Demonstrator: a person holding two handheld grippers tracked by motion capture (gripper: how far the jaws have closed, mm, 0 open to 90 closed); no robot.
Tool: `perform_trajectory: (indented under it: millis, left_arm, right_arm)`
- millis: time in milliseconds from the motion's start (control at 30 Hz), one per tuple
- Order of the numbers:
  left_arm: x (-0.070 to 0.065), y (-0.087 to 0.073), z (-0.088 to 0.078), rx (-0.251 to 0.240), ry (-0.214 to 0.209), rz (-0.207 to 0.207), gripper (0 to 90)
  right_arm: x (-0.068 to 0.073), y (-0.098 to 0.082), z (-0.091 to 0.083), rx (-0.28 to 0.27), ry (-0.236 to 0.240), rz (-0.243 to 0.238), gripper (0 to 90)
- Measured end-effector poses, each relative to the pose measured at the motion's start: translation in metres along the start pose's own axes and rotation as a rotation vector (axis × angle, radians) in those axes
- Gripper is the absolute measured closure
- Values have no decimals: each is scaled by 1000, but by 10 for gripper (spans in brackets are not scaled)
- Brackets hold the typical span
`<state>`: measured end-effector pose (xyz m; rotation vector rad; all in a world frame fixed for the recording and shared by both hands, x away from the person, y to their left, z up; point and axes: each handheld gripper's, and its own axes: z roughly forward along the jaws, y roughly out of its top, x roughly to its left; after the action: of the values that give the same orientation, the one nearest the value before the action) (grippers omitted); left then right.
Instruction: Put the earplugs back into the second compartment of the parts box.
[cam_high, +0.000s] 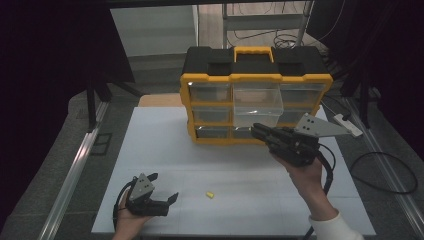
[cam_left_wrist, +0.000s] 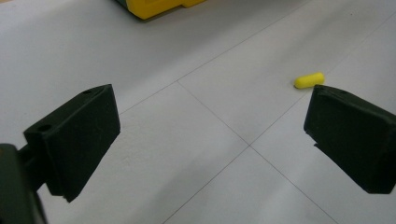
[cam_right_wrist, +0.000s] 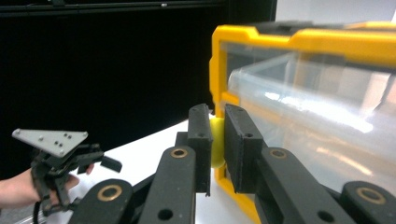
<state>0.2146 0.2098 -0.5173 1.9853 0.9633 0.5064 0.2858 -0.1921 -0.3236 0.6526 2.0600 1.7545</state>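
The right gripper (cam_right_wrist: 217, 140) pinches a small yellow foam plug (cam_right_wrist: 216, 145) beside the pulled-out clear plastic drawer (cam_high: 258, 106). A loose squeeze could drop it outside. The left gripper (cam_high: 162, 187) rests open near another yellow plug (cam_high: 210, 194).

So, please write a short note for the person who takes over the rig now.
Right claw: shut on a small yellow piece, held up close to the pulled-out clear drawer of the yellow organizer.
Left claw: open, low over the white table, holding nothing.
Second yellow piece lies on the table.
Done: one piece picked up.
Left: probably drop it in the drawer, then fetch the second.
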Motion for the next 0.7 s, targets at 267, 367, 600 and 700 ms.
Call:
perform_trajectory:
  millis: [267, 367, 600, 700]
  left_arm:
    - [1, 0, 0, -3, -3, -2, 37]
    - [1, 0, 0, 1, -2, -2, 37]
    - [0, 0, 0, 1, 0, 0, 37]
    - [1, -1, 1, 1, 1, -1, 37]
  right_arm:
    - [-14, 21, 1, -14, -37, 10, 810]
    - [-21, 26, 2, -12, -60, 14, 811]
    - [-39, 38, 8, -9, -118, 20, 810]
    - [-51, 44, 11, 1, -151, 34, 810]
